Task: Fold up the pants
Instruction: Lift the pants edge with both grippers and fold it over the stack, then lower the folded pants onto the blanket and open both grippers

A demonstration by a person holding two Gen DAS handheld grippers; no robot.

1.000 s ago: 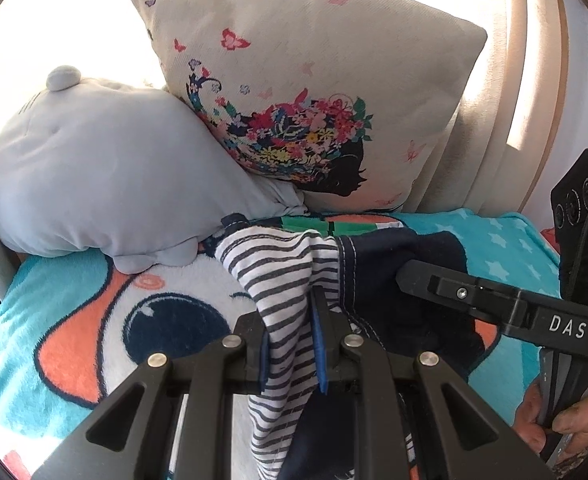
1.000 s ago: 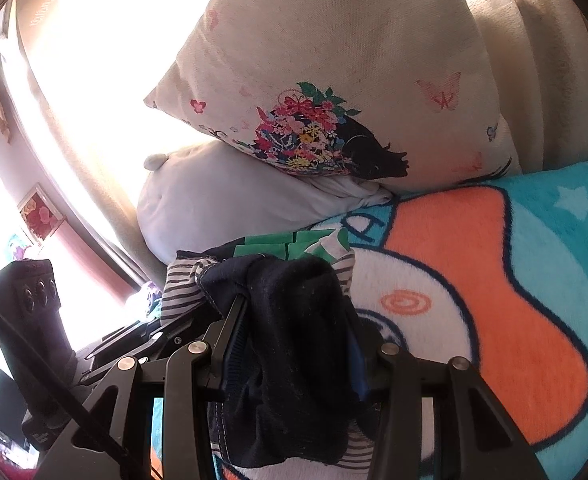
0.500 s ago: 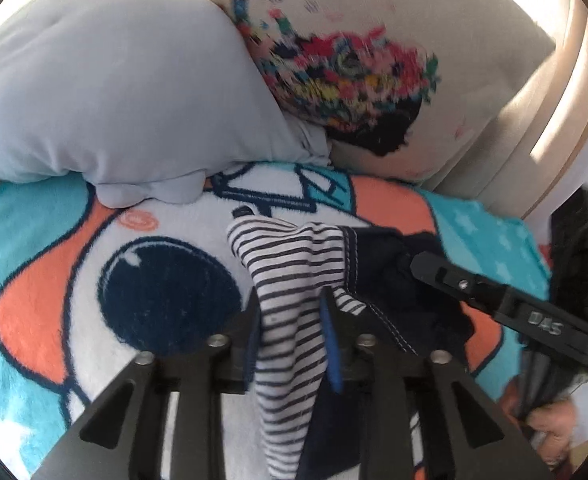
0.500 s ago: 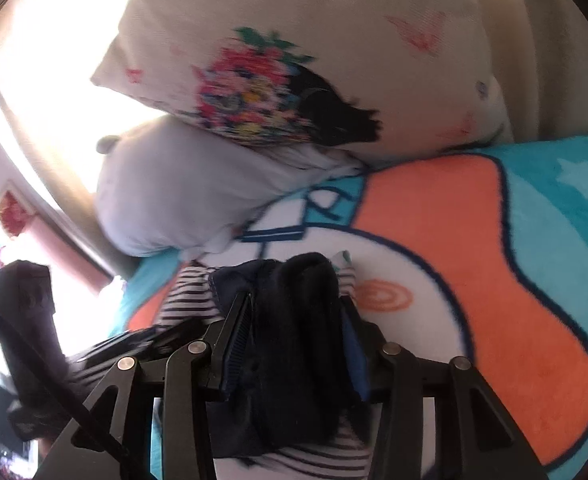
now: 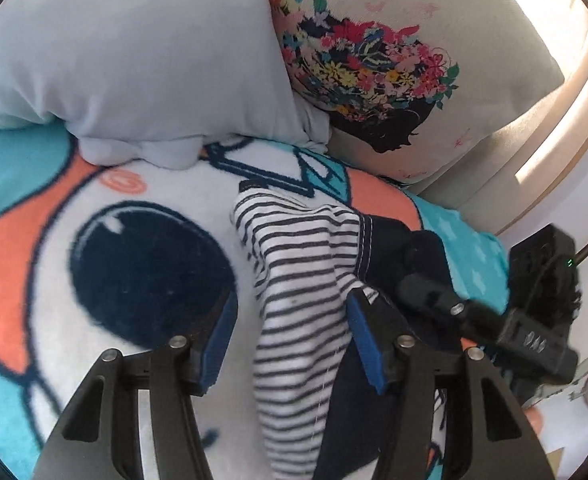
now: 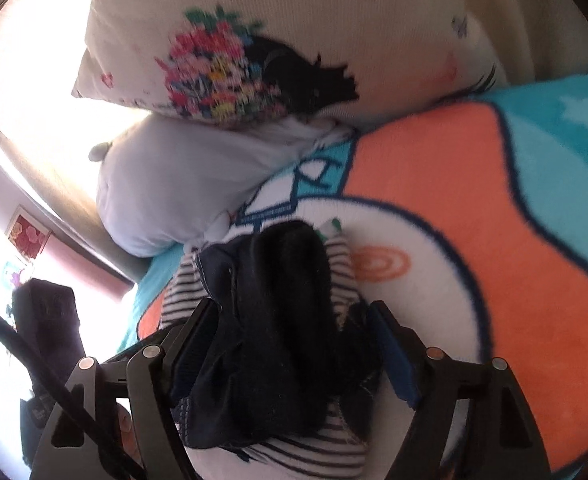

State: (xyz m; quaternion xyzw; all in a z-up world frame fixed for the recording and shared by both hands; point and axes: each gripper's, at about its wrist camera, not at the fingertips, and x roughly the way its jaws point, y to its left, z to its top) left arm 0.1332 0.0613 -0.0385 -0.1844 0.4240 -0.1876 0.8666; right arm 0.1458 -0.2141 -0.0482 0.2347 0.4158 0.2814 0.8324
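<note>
The pants (image 5: 302, 280) are navy with a black-and-white striped lining, bunched on a cartoon-print blanket (image 5: 94, 264). My left gripper (image 5: 290, 328) is open, its blue-padded fingers wide apart on either side of the striped fold, which lies loose between them. In the right wrist view the navy part of the pants (image 6: 282, 312) is heaped between the fingers of my right gripper (image 6: 294, 352), which is open around the cloth. The right gripper also shows in the left wrist view (image 5: 494, 320), at the right of the pants.
A pale grey cushion (image 5: 126, 52) and a cream pillow with a floral print (image 5: 394, 60) lean at the head of the bed, just beyond the pants. The blanket's orange and teal parts (image 6: 494, 208) stretch to the right. A beige headboard (image 5: 534, 140) stands behind.
Both grippers have lowered toward the blanket and moved forward toward the pillows. Both have opened, letting go of the pants, which now rest on the blanket.
</note>
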